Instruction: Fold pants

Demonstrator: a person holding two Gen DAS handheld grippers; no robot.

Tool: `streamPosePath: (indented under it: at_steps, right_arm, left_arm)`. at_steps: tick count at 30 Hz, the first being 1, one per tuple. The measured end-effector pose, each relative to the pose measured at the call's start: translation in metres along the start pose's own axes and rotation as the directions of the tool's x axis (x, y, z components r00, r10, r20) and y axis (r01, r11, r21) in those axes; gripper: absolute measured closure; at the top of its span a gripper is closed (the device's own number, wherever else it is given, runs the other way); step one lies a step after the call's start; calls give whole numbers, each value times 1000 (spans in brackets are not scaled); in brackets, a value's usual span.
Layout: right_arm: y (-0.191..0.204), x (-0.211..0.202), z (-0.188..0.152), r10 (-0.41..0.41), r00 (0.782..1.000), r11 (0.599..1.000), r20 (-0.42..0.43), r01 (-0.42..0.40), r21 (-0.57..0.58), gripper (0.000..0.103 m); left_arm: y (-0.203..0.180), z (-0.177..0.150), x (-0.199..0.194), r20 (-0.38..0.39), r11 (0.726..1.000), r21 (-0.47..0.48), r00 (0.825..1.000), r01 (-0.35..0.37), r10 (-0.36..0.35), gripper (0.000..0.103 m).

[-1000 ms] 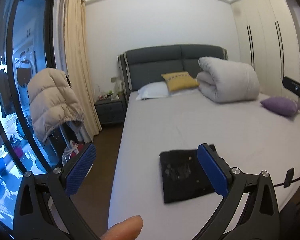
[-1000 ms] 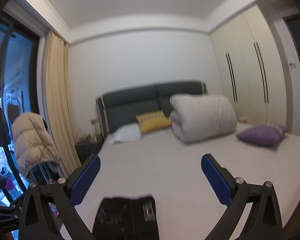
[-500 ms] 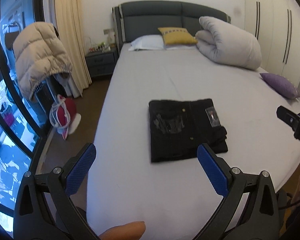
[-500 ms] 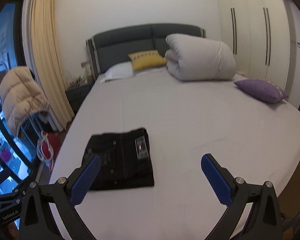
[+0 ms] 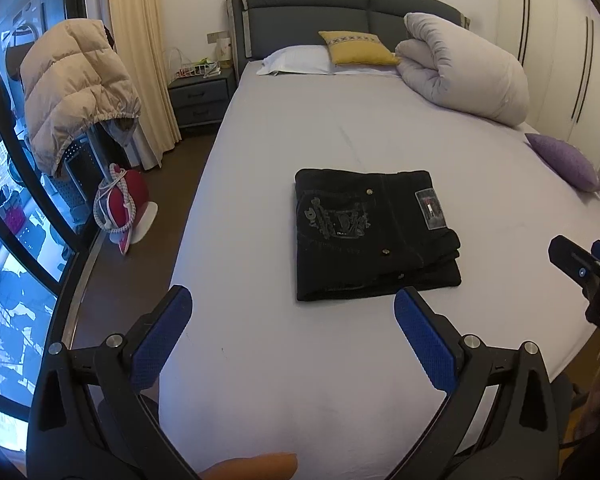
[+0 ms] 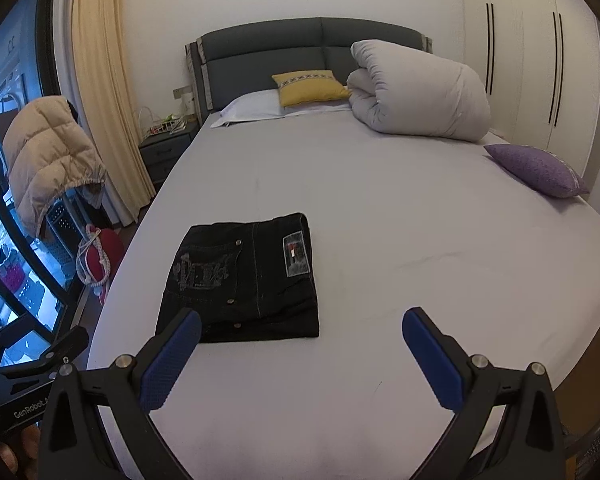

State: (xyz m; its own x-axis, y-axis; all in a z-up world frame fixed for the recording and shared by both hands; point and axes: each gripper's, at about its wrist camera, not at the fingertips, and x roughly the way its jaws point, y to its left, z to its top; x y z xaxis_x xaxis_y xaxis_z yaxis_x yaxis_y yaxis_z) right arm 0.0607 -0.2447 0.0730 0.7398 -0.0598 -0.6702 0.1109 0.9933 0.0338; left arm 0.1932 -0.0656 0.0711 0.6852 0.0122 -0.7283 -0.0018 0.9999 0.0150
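Note:
Black pants (image 5: 372,232) lie folded into a compact rectangle on the grey bed (image 5: 340,360), with a pocket print and a label patch on top. They also show in the right wrist view (image 6: 244,276). My left gripper (image 5: 292,320) is open and empty, held above the bed's near end, short of the pants. My right gripper (image 6: 300,340) is open and empty, above the bed just right of the pants' near edge. Each gripper shows at the edge of the other's view.
A rolled white duvet (image 5: 464,68), yellow cushion (image 5: 356,48) and white pillow (image 5: 296,60) lie by the headboard. A purple cushion (image 6: 536,168) sits at the bed's right edge. Left of the bed: a nightstand (image 5: 200,96), a beige jacket on a rack (image 5: 72,88), a red bag (image 5: 120,208), and the window.
Both grippers have tilted down and pulled back, so the bed and folded pants now sit fully in view. The pants have not moved. Both grippers stay open.

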Motion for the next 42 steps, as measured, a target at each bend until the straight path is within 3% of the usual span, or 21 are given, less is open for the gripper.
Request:
streamPosePath:
  at_steps: [42]
  right_arm:
    - [12,15,-14,8,998,999,-67,-11,-41,0]
  left_arm:
    - [4,-13,19,-63,1000,-18,998,15,-16,0]
